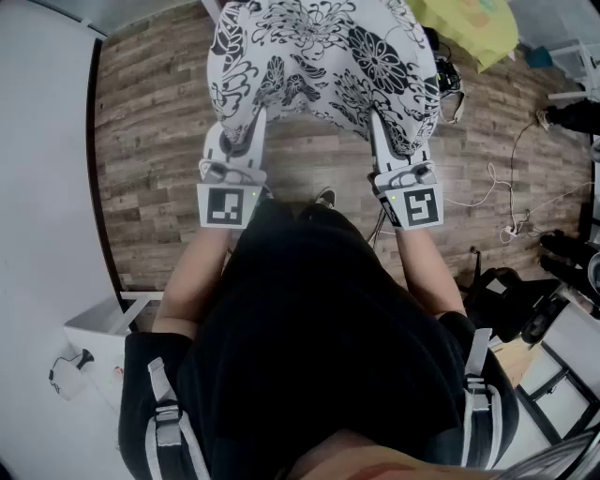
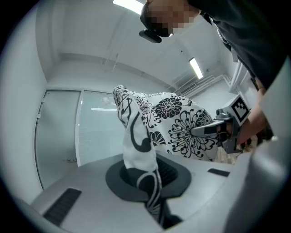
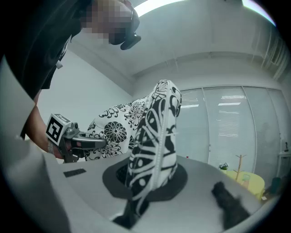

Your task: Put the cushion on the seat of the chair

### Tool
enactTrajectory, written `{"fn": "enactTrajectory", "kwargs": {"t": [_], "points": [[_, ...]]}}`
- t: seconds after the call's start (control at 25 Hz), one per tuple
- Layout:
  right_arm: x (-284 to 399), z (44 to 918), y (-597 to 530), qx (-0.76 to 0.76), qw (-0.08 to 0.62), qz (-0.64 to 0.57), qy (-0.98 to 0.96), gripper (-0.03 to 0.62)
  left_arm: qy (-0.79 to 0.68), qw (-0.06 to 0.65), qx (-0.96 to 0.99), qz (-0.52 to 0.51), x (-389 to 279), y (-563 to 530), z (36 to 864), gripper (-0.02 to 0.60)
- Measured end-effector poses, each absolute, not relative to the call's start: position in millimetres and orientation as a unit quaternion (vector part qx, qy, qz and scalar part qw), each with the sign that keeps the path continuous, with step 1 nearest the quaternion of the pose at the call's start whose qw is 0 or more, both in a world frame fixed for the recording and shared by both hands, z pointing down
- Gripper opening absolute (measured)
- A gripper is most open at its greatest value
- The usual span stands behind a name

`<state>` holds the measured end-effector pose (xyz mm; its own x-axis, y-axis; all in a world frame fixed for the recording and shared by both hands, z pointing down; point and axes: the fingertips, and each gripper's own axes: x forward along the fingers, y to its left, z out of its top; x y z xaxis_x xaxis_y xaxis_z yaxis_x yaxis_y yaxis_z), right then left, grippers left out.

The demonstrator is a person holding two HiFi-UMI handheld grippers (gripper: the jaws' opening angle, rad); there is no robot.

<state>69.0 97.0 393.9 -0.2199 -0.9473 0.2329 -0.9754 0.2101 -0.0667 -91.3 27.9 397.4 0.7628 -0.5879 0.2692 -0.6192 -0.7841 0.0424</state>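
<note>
Count on inspection: one white fabric cushion with black floral print (image 1: 323, 56); two white hand-held grippers, namely left gripper (image 1: 255, 127) and right gripper (image 1: 377, 127); one yellow-green fabric item (image 1: 469, 23); one person (image 1: 309, 319).

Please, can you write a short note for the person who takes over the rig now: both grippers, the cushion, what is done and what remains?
Left gripper: jaws shut on the near edge of the cushion.
Right gripper: jaws shut on the same edge, further right.
Cushion: held up in front of the person, over the wooden floor.
Done: cushion grasped by both grippers.
Left: no view shows the chair; find it and lay the cushion on its seat.
</note>
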Motion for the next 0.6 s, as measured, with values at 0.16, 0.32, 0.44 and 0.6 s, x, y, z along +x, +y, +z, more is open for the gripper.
{"fn": "enactTrajectory", "kwargs": {"t": [0.16,0.32,0.44,0.6], "points": [[69.3,396.0,97.6,0.62,0.07,0.101,-0.775,0.023,-0.326,0.072,0.935,0.12,-92.1,28.4,399.8,0.026],[71.5,397.6,98.1,0.623,0.065,0.107,-0.772,0.024,-0.326,0.069,0.936,0.115,-91.6,27.3,400.0,0.026],[73.6,398.2,97.9,0.624,0.06,0.112,-0.771,0.024,-0.325,0.067,0.936,0.117,-91.3,26.4,400.7,0.026],[74.7,400.1,97.9,0.622,0.055,0.118,-0.773,0.023,-0.328,0.07,0.935,0.117,-92.2,26.0,401.3,0.026]]}}
